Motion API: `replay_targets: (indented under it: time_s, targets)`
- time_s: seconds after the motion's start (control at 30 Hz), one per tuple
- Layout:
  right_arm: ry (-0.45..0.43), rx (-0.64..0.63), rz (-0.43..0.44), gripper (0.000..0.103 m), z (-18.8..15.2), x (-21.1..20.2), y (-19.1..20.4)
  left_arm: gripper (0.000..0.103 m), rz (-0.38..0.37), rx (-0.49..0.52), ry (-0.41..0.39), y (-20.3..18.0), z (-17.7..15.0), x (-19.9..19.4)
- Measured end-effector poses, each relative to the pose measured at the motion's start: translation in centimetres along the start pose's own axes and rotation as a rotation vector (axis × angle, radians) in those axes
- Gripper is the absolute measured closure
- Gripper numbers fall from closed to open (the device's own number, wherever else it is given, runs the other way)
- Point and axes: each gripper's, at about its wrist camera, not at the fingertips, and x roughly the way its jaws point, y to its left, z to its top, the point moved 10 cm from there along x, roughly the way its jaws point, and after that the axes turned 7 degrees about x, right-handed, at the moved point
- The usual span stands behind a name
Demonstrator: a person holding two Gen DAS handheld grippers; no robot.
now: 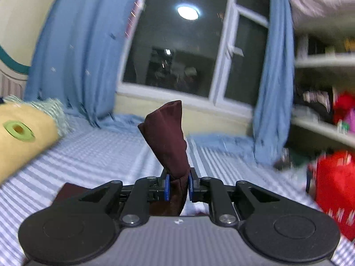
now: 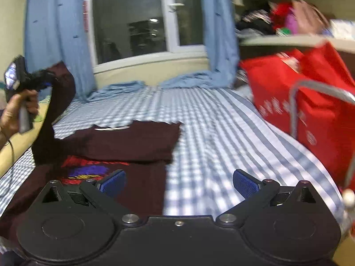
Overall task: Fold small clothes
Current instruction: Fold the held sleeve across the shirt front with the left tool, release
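A dark maroon T-shirt [image 2: 133, 141] with a red, purple and yellow print lies partly folded on the blue checked bed sheet [image 2: 221, 133]. My left gripper [image 1: 178, 187] is shut on a bunched part of the maroon T-shirt [image 1: 168, 137], which sticks up past its blue pads. In the right wrist view a hand holds the left gripper [image 2: 47, 81] raised at the far left, with a strip of the cloth hanging from it down to the shirt. My right gripper [image 2: 178, 182] is open over the shirt's right edge, with nothing between its fingers.
A red bag [image 2: 310, 102] with a grey handle stands at the bed's right side. A yellow pillow [image 1: 24, 135] lies on the left. Blue curtains [image 1: 73, 51] flank a dark window [image 1: 177, 51] at the bed's far end. Cluttered shelves [image 1: 321, 110] are on the right.
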Motion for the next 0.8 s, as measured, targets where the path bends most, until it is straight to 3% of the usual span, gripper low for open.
replay_targets:
  time_s: [0.2, 0.3, 0.37, 0.4, 0.43, 0.47, 0.5, 0.6, 0.7, 0.8]
  targets:
    - [0.014, 0.087, -0.083, 0.001, -1.6, -2.8, -6.3, 0.087, 0.005, 0.114, 0.201, -9.3, -10.7, 6.2]
    - [0.005, 0.103, -0.135, 0.001, -2.2, -4.1, -8.5, 0.086, 0.005, 0.147, 0.294, -10.7, -15.2, 7.6]
    - [0.005, 0.128, -0.151, 0.001, -2.6, -4.7, -9.7, 0.078, -0.009, 0.174, 0.343, -11.4, -17.5, 7.6]
    - [0.006, 0.134, -0.157, 0.001, -2.8, -4.8, -10.0, 0.059, -0.022, 0.190, 0.379, -11.6, -18.3, 8.0]
    - [0.012, 0.138, -0.162, 0.001, -3.1, -4.7, -10.4, 0.022, -0.047, 0.209, 0.433, -12.0, -19.3, 8.3]
    - [0.019, 0.139, -0.164, 0.001, -3.2, -4.4, -10.5, 0.010, -0.088, 0.233, 0.492, -12.4, -20.3, 8.6]
    - [0.027, 0.141, -0.164, 0.001, -3.3, -4.0, -10.5, 0.007, -0.122, 0.267, 0.498, -13.0, -20.7, 8.4]
    - [0.044, 0.154, -0.135, 0.001, -3.1, -2.9, -9.7, 0.007, -0.162, 0.356, 0.396, -13.0, -19.6, 6.6]
    - [0.040, 0.133, -0.094, 0.001, -2.6, -2.4, -8.0, 0.007, -0.256, 0.349, 0.309, -12.4, -17.7, 3.0]
    - [0.037, 0.075, -0.077, 0.001, -2.2, -1.9, -6.3, 0.003, -0.280, 0.316, 0.238, -10.4, -15.0, -1.0]
